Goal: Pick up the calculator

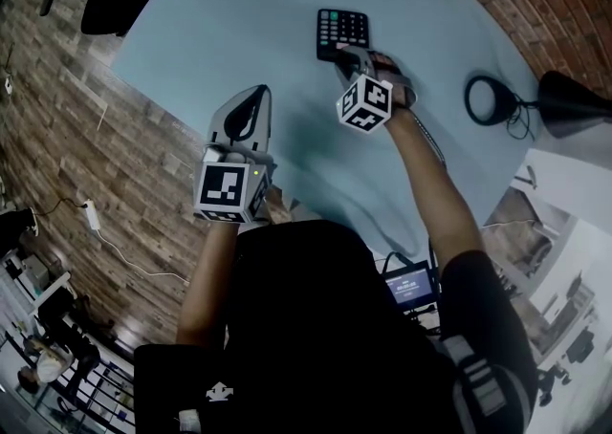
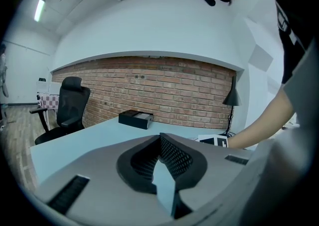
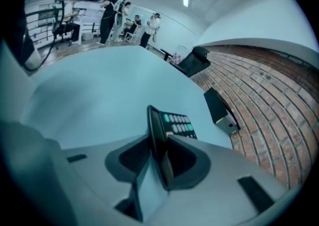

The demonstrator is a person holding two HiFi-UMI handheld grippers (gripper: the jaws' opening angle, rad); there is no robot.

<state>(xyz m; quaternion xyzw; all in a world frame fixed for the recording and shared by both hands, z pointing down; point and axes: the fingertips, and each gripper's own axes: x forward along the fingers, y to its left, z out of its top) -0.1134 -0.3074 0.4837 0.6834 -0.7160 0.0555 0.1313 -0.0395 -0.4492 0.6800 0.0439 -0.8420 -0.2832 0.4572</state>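
Edgewise, calc pinched betw R tongs; L tongs closed.

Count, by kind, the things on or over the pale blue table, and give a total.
Black push-button calculator: 1
Black rectangular box: 1
Black cone-shaded desk lamp: 1
Grey hand-held grippers: 2 (left hand-held gripper, right hand-held gripper)
Total: 5

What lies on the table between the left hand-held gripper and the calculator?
Head view: only bare table between the left hand-held gripper and the calculator.
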